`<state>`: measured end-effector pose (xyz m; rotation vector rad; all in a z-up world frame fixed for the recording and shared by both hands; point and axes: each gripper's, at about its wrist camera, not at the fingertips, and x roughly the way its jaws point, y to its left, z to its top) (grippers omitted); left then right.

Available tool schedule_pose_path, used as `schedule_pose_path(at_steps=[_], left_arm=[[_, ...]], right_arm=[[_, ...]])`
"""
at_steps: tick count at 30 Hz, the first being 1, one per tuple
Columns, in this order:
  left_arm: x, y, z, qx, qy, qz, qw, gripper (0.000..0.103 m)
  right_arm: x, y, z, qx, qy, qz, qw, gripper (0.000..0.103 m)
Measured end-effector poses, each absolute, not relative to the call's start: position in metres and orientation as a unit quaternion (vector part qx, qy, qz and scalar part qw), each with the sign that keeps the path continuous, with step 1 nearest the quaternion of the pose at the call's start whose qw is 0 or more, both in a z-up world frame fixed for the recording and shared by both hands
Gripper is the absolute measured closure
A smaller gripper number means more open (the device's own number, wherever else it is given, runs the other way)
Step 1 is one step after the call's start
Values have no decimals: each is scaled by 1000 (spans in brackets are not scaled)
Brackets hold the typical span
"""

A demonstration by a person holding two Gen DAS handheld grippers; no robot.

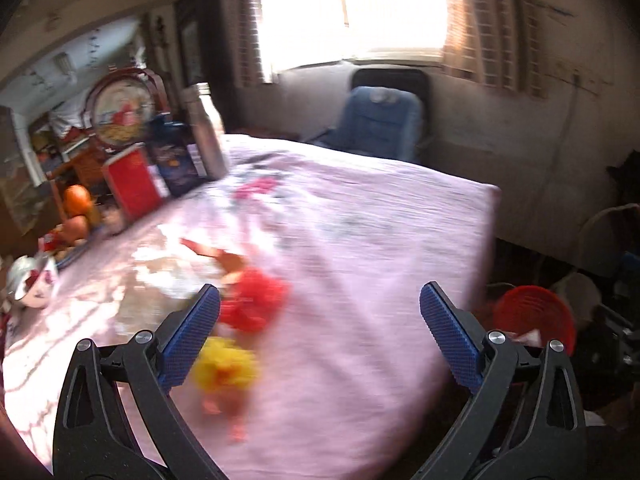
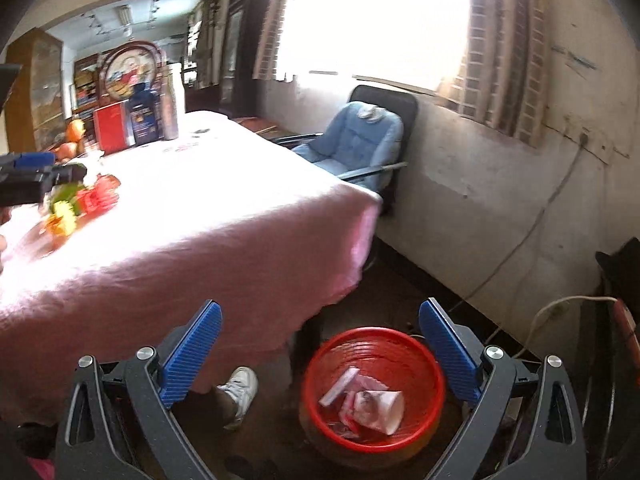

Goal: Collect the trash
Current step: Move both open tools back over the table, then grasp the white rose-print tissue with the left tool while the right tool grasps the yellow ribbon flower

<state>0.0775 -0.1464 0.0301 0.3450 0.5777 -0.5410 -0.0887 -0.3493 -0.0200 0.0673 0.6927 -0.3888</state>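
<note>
The trash still to be collected lies on the desk [image 1: 360, 216], on its pink cloth: a crumpled red piece [image 1: 256, 304] and a crumpled yellow piece [image 1: 224, 368] close together, with a brownish scrap [image 1: 224, 260] just beyond the red one, all blurred in the left wrist view. The left gripper [image 1: 320, 336] hangs over them with its jaws wide apart and nothing between them; the red and yellow pieces sit just beside its left finger rather than in the gap. The red bin [image 2: 372, 392] stands on the floor past the desk's corner and already holds a paper cup [image 2: 380, 404] and some wrappers [image 2: 340, 388]. The right gripper [image 2: 320, 344] hovers above it, jaws likewise spread and empty, so a drop looks just done there and the step in hand seems to be the next pick by the left. That calls for shifting the left gripper sideways to bring one crumpled piece between the fingers, lowering to the cloth and closing without pinching the cloth itself. At the far end stand a red box [image 1: 134, 184], a dark blue box [image 1: 176, 164] and a steel bottle [image 1: 206, 132], well apart from the trash. A blue chair [image 2: 356, 140] sits by the wall, and a white shoe [image 2: 240, 392] shows near the bin, which could be knocked on the carry.
</note>
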Motion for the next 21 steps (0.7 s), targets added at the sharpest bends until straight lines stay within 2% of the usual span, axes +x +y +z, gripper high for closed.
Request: schedule_pose_path(at_steps=[9,15,21], left_arm=[[175,-39,35,107,314,-140,933,7],[216,-9,8,81,357,-117,923,7],[242,42,-22,100,404,-39,909,7]], right_arm=[[-61,-318,-26,37,361,-144,921,6],[-48,-299,-26,27,370,-128,920,6],[-31,-275,-23,23,370,-94,924,6]])
